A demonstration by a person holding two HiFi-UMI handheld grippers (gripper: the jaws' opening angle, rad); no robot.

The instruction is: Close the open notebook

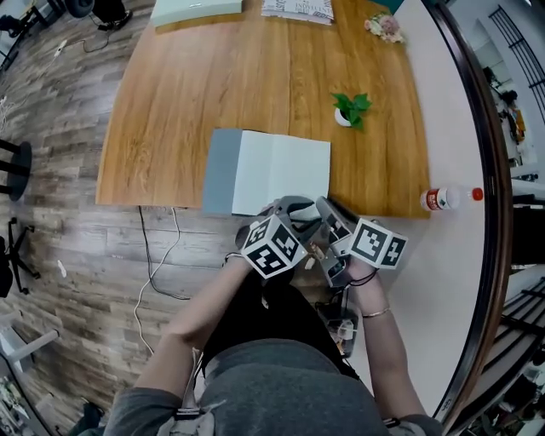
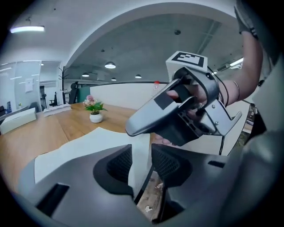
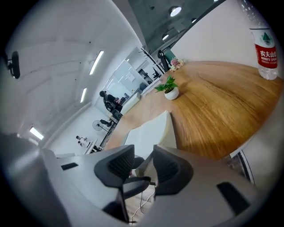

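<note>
The open notebook (image 1: 277,170) lies on the wooden table (image 1: 170,102) by its near edge, white pages up and grey cover (image 1: 220,170) showing at the left. Both grippers meet at its near right corner. My left gripper (image 1: 294,206) (image 2: 141,162) is open, with the white corner (image 2: 138,150) in the gap and no pad pressing it. My right gripper (image 1: 328,213) (image 3: 143,164) sits just to the right, its pads closed against the right-hand pages (image 3: 151,133). In the left gripper view the right gripper (image 2: 177,111) crosses just above the page.
A small potted plant (image 1: 351,109) (image 3: 169,91) stands behind the notebook to the right. A water bottle (image 1: 443,198) (image 3: 265,48) lies at the table's right edge. Papers (image 1: 296,8) and a pale box (image 1: 196,10) sit at the far edge. Cables (image 1: 157,264) trail on the floor.
</note>
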